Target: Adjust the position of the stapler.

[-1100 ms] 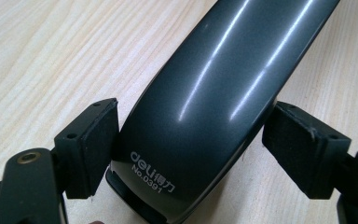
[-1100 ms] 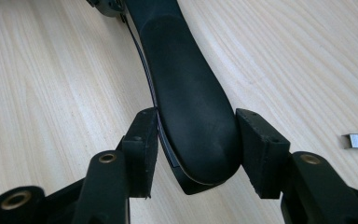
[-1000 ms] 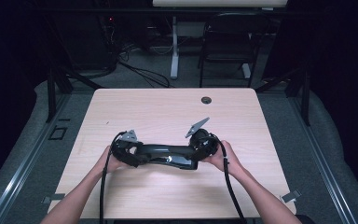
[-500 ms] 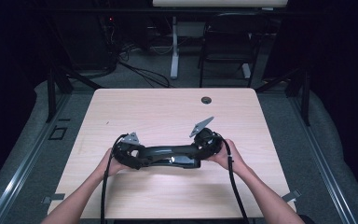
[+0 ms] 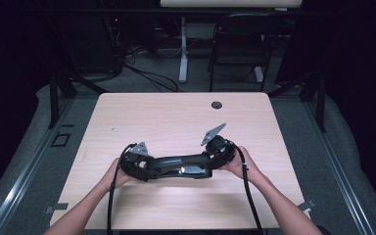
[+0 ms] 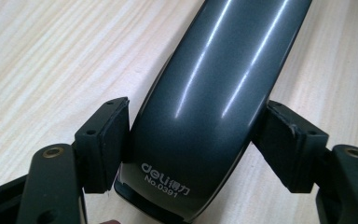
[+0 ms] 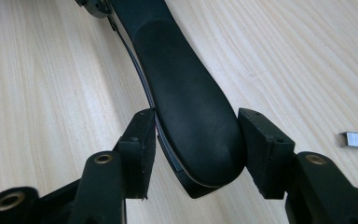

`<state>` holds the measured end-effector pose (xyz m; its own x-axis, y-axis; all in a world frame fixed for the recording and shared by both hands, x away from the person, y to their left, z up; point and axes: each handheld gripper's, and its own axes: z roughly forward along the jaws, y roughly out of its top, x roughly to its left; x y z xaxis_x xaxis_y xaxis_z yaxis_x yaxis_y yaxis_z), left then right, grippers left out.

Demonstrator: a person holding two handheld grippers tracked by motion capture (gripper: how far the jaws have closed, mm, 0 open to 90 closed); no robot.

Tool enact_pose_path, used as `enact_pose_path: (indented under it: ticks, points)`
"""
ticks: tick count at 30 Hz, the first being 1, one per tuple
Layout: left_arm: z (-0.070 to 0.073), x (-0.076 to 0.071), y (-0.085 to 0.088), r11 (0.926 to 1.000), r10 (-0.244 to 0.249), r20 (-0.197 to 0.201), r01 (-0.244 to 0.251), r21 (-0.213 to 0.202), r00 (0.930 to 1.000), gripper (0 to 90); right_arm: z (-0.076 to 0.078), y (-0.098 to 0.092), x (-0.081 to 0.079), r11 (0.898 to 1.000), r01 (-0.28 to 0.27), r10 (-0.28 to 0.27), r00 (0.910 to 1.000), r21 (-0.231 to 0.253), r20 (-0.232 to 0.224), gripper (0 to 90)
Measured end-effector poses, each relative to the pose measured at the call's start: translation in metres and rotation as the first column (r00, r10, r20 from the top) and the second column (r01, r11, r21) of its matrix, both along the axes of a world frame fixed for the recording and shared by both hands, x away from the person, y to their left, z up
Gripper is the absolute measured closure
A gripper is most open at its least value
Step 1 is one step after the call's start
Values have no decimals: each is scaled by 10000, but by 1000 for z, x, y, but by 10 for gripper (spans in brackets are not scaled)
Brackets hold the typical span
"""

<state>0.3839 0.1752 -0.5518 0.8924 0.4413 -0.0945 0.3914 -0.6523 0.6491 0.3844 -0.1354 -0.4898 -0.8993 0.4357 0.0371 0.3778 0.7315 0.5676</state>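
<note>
A long dark stapler [image 5: 181,164] lies crosswise on the wooden table [image 5: 176,117], near its front edge. My left gripper [image 5: 149,171] is at its left end. In the left gripper view the glossy grey end with white lettering [image 6: 200,93] sits between the jaws, which have just been closing, and both pads [image 6: 107,140] press on its sides. My right gripper [image 5: 211,160] holds the other end. There the matte black handle [image 7: 186,102] is clamped between the two pads [image 7: 142,149]. A hand grips each tool.
A short strip of staples [image 7: 356,140] lies on the table beside the right gripper. A round cable hole [image 5: 217,105] sits near the table's far edge. Beyond the table stand a black chair [image 5: 240,44], a white desk leg [image 5: 182,49] and floor cables.
</note>
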Motion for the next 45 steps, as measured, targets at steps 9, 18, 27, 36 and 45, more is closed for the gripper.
enact_pose_path:
  ticks: [9,18,27,36,45]
  points:
    - [1,-2,-1,9998,-214,-61,215,44,9998,295,0,0,-6,9999,118,-118,9999,-14,-60,484]
    - [3,-10,-4,9988,-397,-188,402,293,9990,302,0,-1,-15,10000,46,-47,9999,-55,-147,484]
    - [5,-13,-2,9987,-405,-357,416,286,9985,304,0,0,-23,10000,89,-89,10000,-14,-1,484]
    - [5,-18,0,9982,-514,-469,529,300,9976,308,1,3,-27,9998,-79,78,10000,-161,-49,485]
    - [6,-19,0,9976,-529,-496,550,411,9974,308,1,4,-30,9998,-88,88,10000,-159,-47,487]
